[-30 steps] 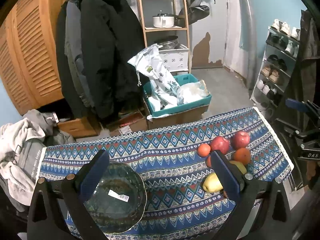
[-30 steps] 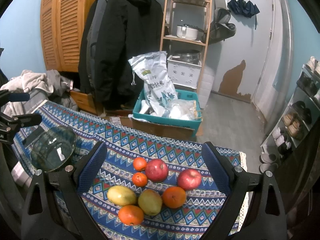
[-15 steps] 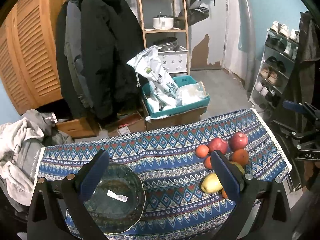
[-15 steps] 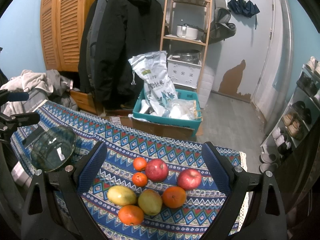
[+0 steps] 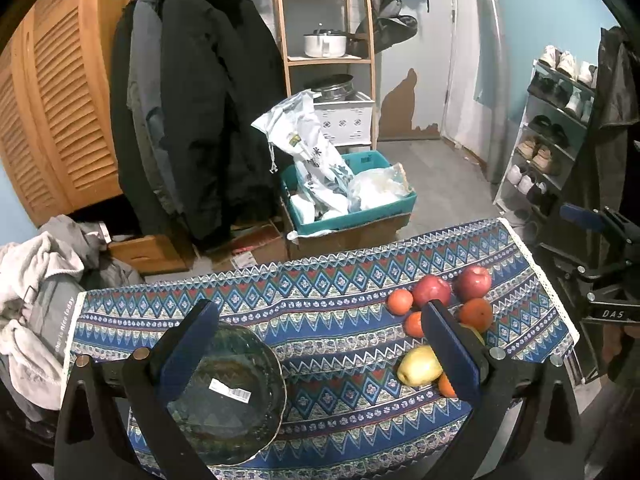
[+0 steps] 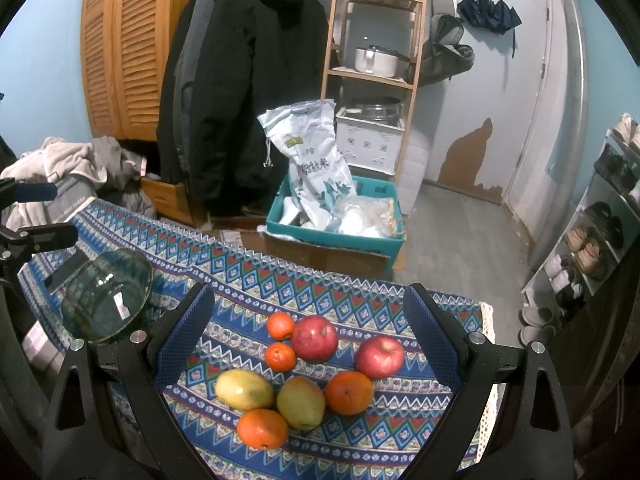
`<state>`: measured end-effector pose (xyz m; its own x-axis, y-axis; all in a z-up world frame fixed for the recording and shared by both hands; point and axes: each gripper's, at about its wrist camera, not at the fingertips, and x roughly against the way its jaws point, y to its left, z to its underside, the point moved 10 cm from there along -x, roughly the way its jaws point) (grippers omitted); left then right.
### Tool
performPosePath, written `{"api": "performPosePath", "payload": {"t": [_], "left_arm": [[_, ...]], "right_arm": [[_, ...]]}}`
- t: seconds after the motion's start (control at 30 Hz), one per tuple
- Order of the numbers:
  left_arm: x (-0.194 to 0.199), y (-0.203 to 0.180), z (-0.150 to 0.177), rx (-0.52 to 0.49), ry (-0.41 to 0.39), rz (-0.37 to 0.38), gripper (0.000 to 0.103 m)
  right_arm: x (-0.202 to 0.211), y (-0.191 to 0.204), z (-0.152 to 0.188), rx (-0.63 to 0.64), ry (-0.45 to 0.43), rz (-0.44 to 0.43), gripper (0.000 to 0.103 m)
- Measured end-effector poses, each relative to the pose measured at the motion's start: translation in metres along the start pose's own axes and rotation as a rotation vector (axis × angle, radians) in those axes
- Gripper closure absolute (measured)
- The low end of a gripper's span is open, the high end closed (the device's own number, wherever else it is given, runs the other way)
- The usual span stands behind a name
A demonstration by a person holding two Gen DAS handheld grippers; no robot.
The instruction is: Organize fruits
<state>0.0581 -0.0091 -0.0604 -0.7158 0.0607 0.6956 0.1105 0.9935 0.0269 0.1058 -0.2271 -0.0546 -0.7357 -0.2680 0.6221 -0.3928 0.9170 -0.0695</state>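
Right wrist view shows your right gripper (image 6: 306,334) spread wide with nothing between its blue pads, hovering above the fruit cluster on the patterned tablecloth (image 6: 360,300). Two red apples (image 6: 315,338) sit at the back with two small tangerines (image 6: 281,326) just left of them; nearer you lie two yellow-green mangoes (image 6: 244,390) and two oranges (image 6: 349,393), all close together or touching. The cluster sits near the table's right end, where the cloth's white lace edge (image 6: 486,360) drops off just beyond the right pad. Bare cloth stretches leftward from the fruit to the glass bowl (image 6: 107,295), which stands near the left end, well apart from the fruit.

From the left wrist, your left gripper (image 5: 318,350) is also wide open and empty, its left pad over the bowl's near rim and its right pad in front of the fruit. Between them runs a clear stretch of cloth. A white barcode sticker (image 5: 231,389) lies on the bowl; its print is too small to read.

Past the far table edge sits a teal bin (image 5: 352,208) on cardboard holding a white rice sack (image 6: 310,152) with Chinese characters. Grey clothing (image 5: 52,320) at the left reads "nice today" in part, and "DAS" shows on the right gripper's body (image 5: 612,314).
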Motion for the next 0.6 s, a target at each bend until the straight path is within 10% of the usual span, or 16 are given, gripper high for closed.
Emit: {"api": "performPosePath", "payload": {"t": [0.6], "left_arm": [[0.0003,0.0002,-0.0030,-0.011,-0.004,-0.013,0.001]], "right_arm": [[-0.0008,-0.0015,0.0026,-0.001,0.002,0.003,0.009]]}}
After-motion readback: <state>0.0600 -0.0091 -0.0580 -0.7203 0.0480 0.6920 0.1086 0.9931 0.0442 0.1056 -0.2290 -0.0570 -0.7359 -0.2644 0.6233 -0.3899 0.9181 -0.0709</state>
